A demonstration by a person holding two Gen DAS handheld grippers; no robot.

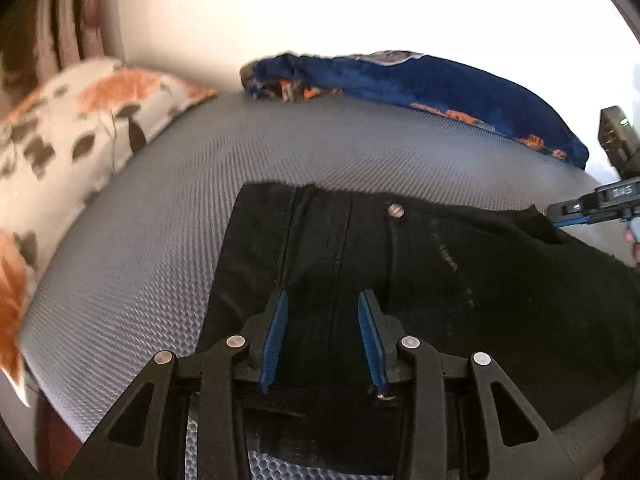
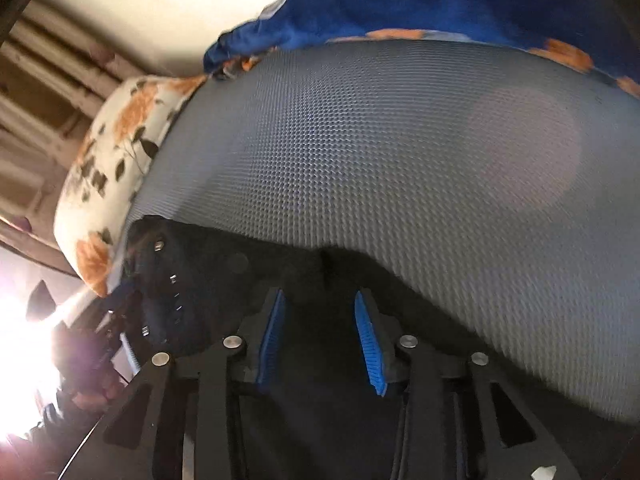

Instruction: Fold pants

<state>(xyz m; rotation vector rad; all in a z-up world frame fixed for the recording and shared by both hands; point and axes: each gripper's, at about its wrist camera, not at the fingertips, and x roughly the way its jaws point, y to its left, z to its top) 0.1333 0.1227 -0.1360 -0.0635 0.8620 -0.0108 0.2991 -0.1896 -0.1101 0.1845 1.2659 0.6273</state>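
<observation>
Both tongs wide, left gripper (image 1: 322,300), right gripper (image 2: 320,300), over black pants (image 1: 440,280), floral pillow (image 1: 80,128) beside

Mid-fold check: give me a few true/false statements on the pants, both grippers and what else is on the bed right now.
1. The black pants lie on the grey textured bed cover. True.
2. The left gripper is clamped shut on the waistband. False: its jaws stand apart over the fabric.
3. The right gripper is open. True.
4. A red towel lies at the far edge of the bed. False: that is a blue blanket with orange flowers.
5. A floral pillow sits left of the pants. True.
</observation>
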